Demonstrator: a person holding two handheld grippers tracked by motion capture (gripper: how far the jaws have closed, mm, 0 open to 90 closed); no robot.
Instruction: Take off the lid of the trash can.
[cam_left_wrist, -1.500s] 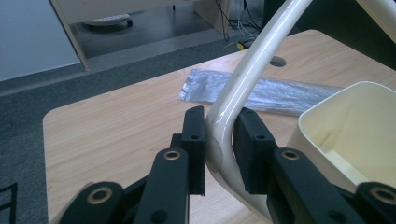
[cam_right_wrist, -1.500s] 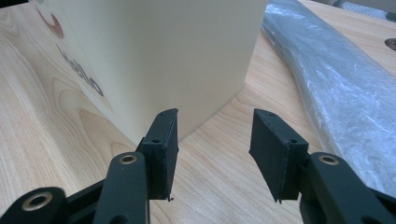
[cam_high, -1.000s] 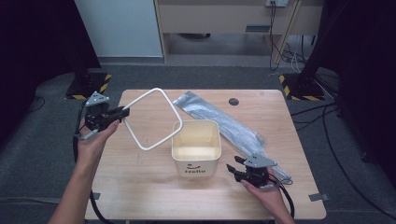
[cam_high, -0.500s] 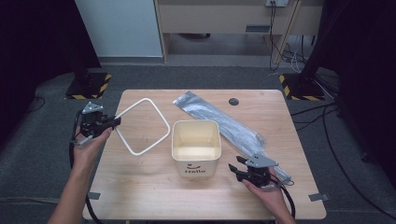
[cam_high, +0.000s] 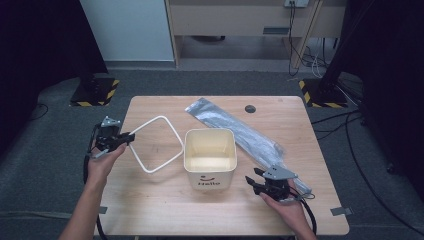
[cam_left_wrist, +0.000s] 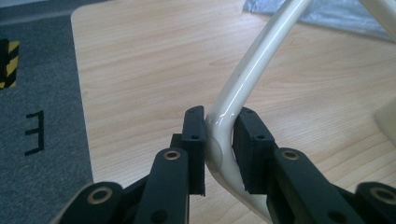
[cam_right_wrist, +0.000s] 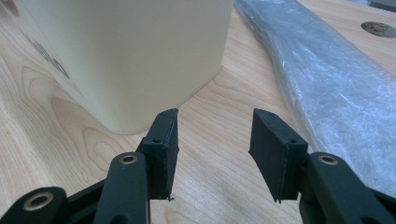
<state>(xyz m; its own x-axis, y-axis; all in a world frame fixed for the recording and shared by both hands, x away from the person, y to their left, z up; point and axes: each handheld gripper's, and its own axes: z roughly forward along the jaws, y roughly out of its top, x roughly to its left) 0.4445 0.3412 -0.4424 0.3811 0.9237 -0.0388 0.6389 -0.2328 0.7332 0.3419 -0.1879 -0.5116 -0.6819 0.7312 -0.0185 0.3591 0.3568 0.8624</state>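
A cream square bin (cam_high: 210, 155) with a smile mark stands in the middle of the wooden table (cam_high: 165, 210). Left of it lies its white ring frame (cam_high: 161, 145), one corner clamped in my left gripper (cam_high: 126, 138). In the left gripper view the pads of my left gripper (cam_left_wrist: 219, 151) press both sides of the white ring frame (cam_left_wrist: 252, 70) at its bend. My right gripper (cam_high: 253, 183) rests near the bin's front right corner, jaws apart. In the right gripper view my right gripper (cam_right_wrist: 215, 154) holds nothing, with the bin (cam_right_wrist: 130, 56) just ahead on the left.
A long clear plastic bag (cam_high: 235, 131) lies diagonally behind and right of the bin, also the plastic bag (cam_right_wrist: 327, 79) beside my right jaw. A dark round hole (cam_high: 250, 108) marks the table's far side. Grey floor with a yellow-black taped base (cam_high: 95, 92) lies to the left.
My left gripper has carried the white ring frame down and toward the table's left edge, so it now lies lower and flatter. The right gripper has stayed put.
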